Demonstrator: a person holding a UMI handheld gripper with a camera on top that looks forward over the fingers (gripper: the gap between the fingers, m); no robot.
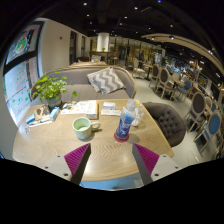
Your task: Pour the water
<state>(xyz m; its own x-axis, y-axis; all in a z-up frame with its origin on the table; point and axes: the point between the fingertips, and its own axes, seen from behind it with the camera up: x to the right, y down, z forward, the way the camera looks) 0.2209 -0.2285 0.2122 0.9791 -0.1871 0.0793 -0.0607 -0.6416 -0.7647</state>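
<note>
We hold the gripper [111,160] back from the work, its two fingers spread apart with nothing between them but bare tabletop, the purple pads [76,154] facing inward. The water bottle [126,121], clear with a blue label, stands upright on the round wooden table [105,160], just ahead of the fingers and slightly toward the right one; the green cup [83,127] sits near it, ahead of the left finger, the two apart but not by much. From here we judge the main risk to be the approach: the bottle looks tall and narrow, so a finger arriving off-centre could nudge it over before both pads press on it. We cannot tell whether its cap is on, and if it is open a tip would send water across the open book [80,107] and papers lying just beyond. A grip taken too high or too loose could let the bottle slip as it tilts, and the cup's small mouth leaves little margin for the stream. A potted plant [50,91] stands at the table's far left side. Beyond lies a café-like room: a grey sofa with a patterned cushion [106,80], a dark armchair [168,120], more chairs and tables farther back, and ceiling spotlights.
</note>
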